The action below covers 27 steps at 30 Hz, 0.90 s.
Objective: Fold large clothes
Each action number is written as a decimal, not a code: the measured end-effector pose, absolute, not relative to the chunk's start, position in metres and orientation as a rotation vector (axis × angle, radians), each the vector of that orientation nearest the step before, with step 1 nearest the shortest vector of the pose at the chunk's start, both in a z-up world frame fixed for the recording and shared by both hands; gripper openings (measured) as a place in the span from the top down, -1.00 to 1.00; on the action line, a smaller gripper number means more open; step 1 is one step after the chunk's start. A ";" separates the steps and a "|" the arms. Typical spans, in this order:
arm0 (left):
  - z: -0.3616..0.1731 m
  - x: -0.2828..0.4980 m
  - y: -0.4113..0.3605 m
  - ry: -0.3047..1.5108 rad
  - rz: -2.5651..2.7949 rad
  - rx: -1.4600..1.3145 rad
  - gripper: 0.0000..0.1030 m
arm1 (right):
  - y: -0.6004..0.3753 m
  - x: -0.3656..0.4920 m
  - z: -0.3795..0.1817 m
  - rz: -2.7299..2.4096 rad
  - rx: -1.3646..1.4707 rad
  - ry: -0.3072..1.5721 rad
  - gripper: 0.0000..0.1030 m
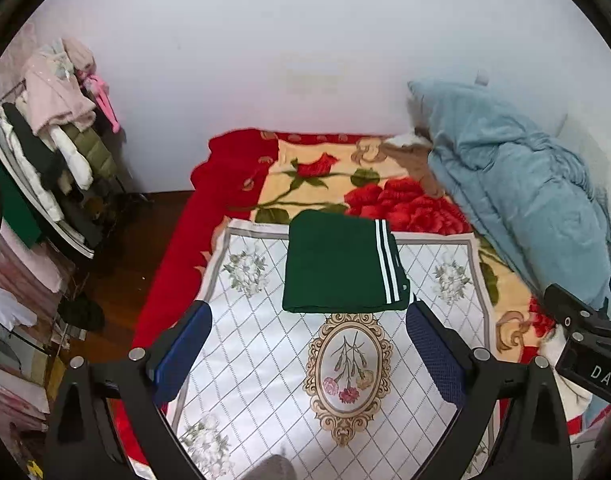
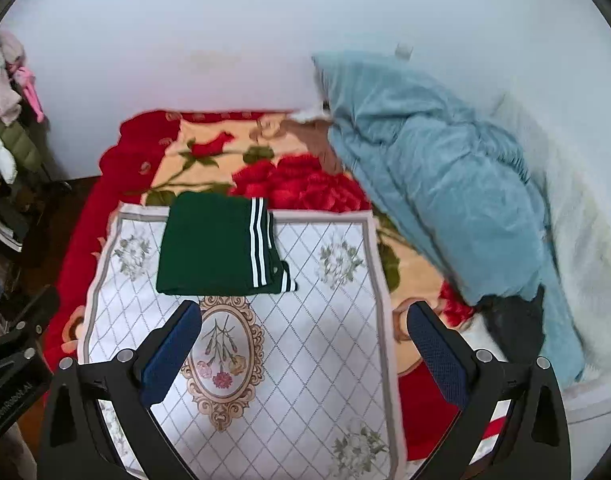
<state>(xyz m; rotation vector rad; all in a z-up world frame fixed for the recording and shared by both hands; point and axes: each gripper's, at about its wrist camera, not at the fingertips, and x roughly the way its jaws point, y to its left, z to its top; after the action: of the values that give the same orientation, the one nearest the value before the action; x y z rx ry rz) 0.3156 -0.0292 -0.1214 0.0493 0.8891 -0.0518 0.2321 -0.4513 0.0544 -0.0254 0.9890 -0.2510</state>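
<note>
Across the bed [image 1: 233, 168], a white patterned cloth [image 1: 265, 360] is spread; the folded green garment [image 1: 337, 268] lies at its far edge, ahead of the nearer left gripper [image 1: 305, 344]. Both grippers' jaws, the right gripper [image 2: 305, 344] included, are held spread and empty.

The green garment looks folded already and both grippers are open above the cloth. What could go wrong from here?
1. The green garment has loose striped layers at its right edge; lifting it there could undo the fold.
2. It lies on a white patterned cloth; a low pinch by the left gripper or right gripper might grab that cloth too.
</note>
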 end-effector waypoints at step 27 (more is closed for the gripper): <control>-0.028 0.205 -0.003 0.754 0.007 -0.018 -0.92 | -0.426 0.094 0.199 -0.205 -0.049 0.821 -1.00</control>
<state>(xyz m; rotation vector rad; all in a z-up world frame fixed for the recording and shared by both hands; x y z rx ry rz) 0.2053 -0.0028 -0.0278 -0.0177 0.7543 0.0071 0.0939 -0.4256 0.1993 -0.0493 0.8215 -0.2048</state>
